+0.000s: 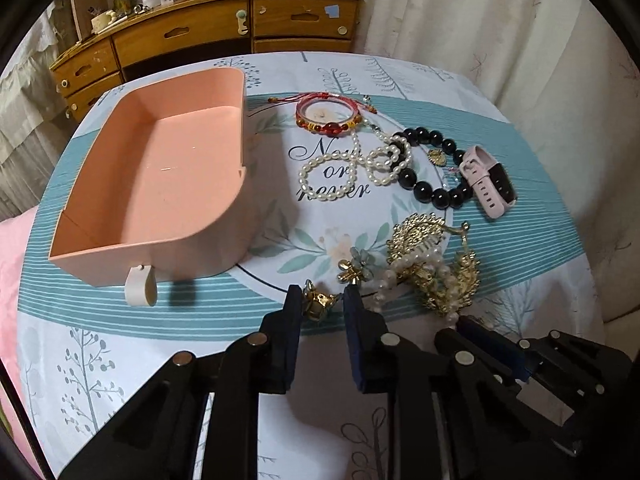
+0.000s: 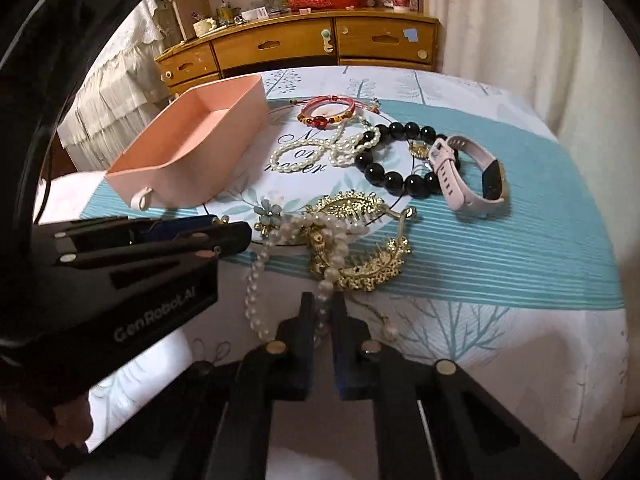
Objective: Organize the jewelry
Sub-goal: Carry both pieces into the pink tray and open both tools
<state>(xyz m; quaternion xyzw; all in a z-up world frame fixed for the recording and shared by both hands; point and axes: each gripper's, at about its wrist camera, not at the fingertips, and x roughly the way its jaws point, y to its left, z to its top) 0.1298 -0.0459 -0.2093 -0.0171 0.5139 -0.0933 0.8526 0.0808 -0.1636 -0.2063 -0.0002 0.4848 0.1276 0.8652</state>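
The left tool (image 1: 323,300) sits low at the frame's bottom centre, its two dark fingers set around a small gold piece (image 1: 318,303) — gap narrow, whether they actually pinch it I cannot tell. In the right wrist view the right tool (image 2: 323,309) stands at bottom centre with its fingers closed in on a pearl strand (image 2: 256,280) that trails out of a gold-and-pearl tangle (image 2: 352,240); the strand runs between the pads and looks gripped.

On the cloth-covered surface (image 1: 200,312) the peach tray (image 1: 160,172) fills the left of the left wrist view, open side up, a white tab (image 1: 140,286) on its near wall. To its right lie a red bracelet (image 1: 326,116) at the top, a pearl necklace (image 1: 344,168) below it, a black bead bracelet (image 1: 432,168) overlapping the pearls, and a pink watch (image 1: 488,182) at the far right, touching the beads. A blue flower pin (image 1: 358,264) rests just beside the tangle — lower right. A wooden dresser (image 1: 224,36) stands behind.
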